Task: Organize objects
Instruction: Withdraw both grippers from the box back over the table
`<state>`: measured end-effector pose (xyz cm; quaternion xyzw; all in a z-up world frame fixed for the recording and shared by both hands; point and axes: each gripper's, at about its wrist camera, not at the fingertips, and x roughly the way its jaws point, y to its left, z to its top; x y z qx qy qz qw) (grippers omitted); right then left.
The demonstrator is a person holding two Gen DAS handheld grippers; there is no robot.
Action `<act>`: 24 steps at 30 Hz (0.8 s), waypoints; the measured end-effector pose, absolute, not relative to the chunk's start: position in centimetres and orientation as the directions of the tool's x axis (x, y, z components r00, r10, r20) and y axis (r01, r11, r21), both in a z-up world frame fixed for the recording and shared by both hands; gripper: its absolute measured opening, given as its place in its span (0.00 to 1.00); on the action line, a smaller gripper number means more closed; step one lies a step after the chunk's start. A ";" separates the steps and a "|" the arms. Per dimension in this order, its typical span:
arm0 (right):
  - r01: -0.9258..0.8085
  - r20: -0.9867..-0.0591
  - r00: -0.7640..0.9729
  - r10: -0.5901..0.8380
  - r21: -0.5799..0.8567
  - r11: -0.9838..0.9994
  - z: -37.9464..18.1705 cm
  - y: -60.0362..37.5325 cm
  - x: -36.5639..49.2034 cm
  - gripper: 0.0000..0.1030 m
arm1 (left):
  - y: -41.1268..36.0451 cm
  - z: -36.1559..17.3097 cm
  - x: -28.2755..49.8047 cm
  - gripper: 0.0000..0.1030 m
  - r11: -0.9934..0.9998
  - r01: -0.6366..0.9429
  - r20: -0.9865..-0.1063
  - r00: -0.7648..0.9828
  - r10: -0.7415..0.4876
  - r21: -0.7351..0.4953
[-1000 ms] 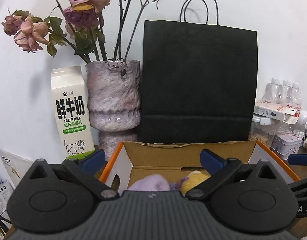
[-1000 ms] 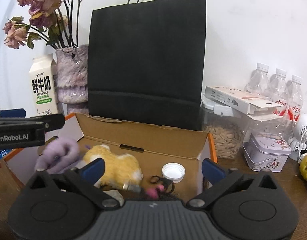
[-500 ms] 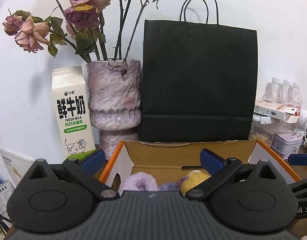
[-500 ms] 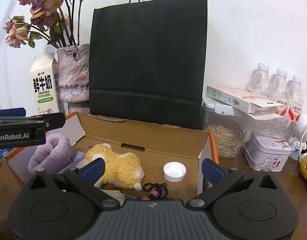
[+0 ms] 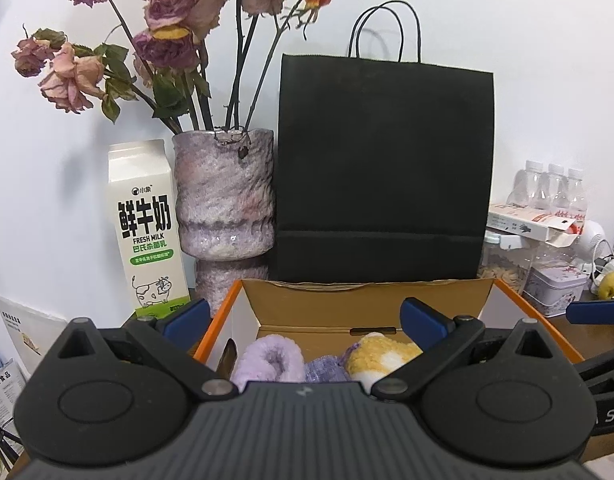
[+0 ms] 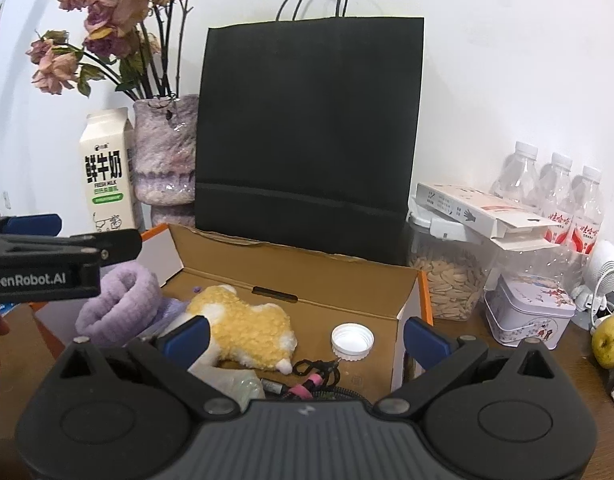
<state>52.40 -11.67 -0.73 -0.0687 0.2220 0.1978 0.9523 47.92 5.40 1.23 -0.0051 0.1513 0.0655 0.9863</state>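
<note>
An open cardboard box (image 6: 335, 276) with orange edges holds a purple fuzzy sock (image 6: 119, 300), a yellow plush toy (image 6: 247, 328), a white bottle cap (image 6: 353, 340) and a black cord with a pink piece (image 6: 313, 378). The box (image 5: 359, 296), sock (image 5: 267, 360) and plush (image 5: 383, 354) also show in the left wrist view. My left gripper (image 5: 305, 318) is open and empty above the box's near left side. My right gripper (image 6: 305, 334) is open and empty above the box's near right side.
A black paper bag (image 6: 307, 132) stands behind the box. A vase of dried roses (image 5: 223, 200) and a milk carton (image 5: 147, 224) are at the left. A seed jar (image 6: 447, 280), a tin (image 6: 527, 308), water bottles (image 6: 559, 196) and an apple (image 6: 611, 340) are at the right.
The purple sock dropped from the left gripper's side into the box and settled. Both grippers have drawn back a little and risen; the view of the box shifted lower.
</note>
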 end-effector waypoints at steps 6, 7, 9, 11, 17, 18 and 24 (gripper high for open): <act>-0.417 -0.453 0.819 0.351 -0.053 0.907 -0.6 -12.2 51.0 1.00 | 5.1 1.4 46.4 1.00 0.992 -0.129 -0.287 0.949 0.128 0.017; -0.418 -0.453 0.819 0.351 -0.053 0.907 -0.5 -12.3 50.8 1.00 | 5.1 1.5 46.1 1.00 0.992 -0.128 -0.286 0.950 0.128 0.018; -0.419 -0.452 0.820 0.352 -0.054 0.906 -0.4 -12.5 50.3 1.00 | 5.0 1.5 45.5 1.00 0.992 -0.128 -0.283 0.950 0.128 0.020; -0.419 -0.450 0.820 0.352 -0.054 0.907 -0.3 -12.8 49.9 1.00 | 4.9 1.6 45.0 1.00 0.992 -0.128 -0.280 0.951 0.129 0.022; -0.421 -0.444 0.822 0.356 -0.053 0.905 0.0 -13.6 48.2 1.00 | 4.5 1.7 43.0 1.00 0.993 -0.121 -0.275 0.954 0.120 0.014; -0.422 -0.444 0.822 0.357 -0.052 0.905 0.0 -13.8 47.9 1.00 | 4.4 1.8 42.6 1.00 0.993 -0.121 -0.276 0.954 0.120 0.013; -0.425 -0.440 0.822 0.362 -0.050 0.904 0.2 -14.9 45.9 1.00 | 3.9 1.7 40.3 1.00 0.992 -0.124 -0.285 0.951 0.120 0.005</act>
